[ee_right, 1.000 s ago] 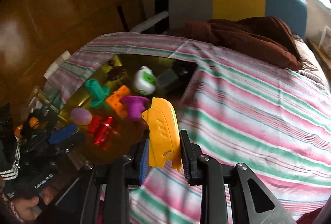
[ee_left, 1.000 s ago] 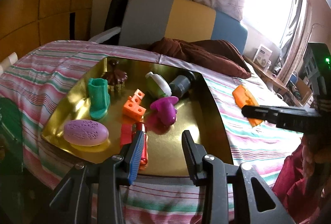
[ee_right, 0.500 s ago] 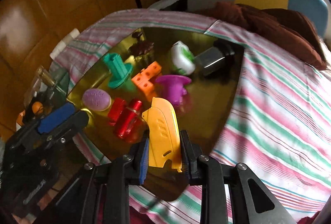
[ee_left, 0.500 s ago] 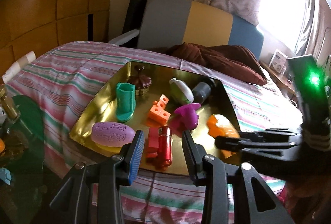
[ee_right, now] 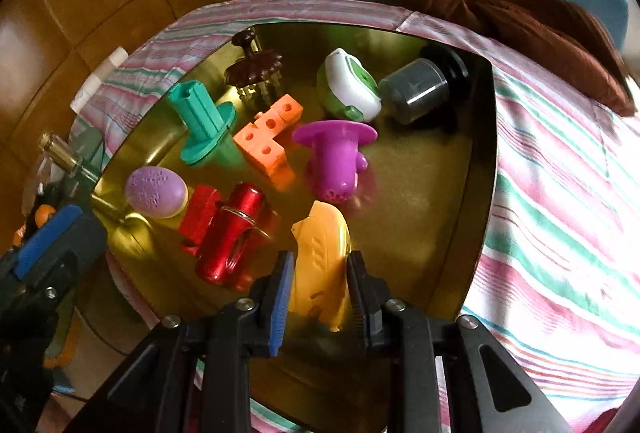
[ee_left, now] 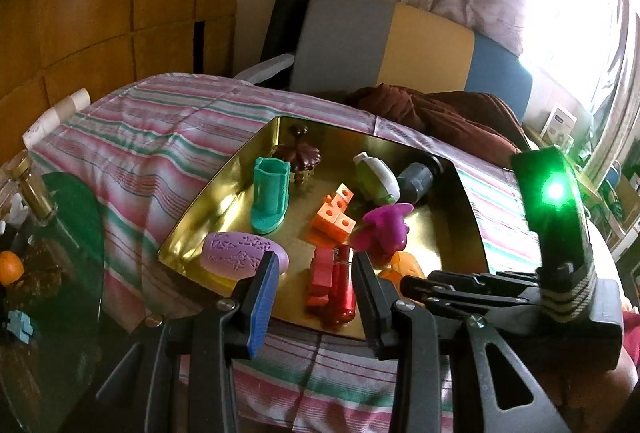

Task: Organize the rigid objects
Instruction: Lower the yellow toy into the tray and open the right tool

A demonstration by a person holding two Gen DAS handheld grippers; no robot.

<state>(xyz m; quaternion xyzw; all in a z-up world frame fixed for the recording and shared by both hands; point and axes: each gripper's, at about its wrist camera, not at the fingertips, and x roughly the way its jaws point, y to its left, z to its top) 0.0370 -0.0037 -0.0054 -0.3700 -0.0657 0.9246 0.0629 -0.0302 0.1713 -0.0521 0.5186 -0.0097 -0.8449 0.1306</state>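
On the left a glass desk [ee_left: 60,313] holds an orange fruit [ee_left: 10,267]. The gold tray [ee_right: 440,193] sits on the striped bed [ee_right: 560,193]. In it, left to right, are a purple egg [ee_right: 156,193], a teal stand [ee_right: 200,121], a red tube [ee_right: 232,237], orange blocks [ee_right: 268,133], a pink plug [ee_right: 334,157] and a grey jar [ee_right: 416,93]. The left tool [ee_left: 312,289] is partly open and holds nothing. The right tool [ee_right: 320,285] squeezes the yellow piece [ee_right: 322,253] low over the tray. No words can be read.
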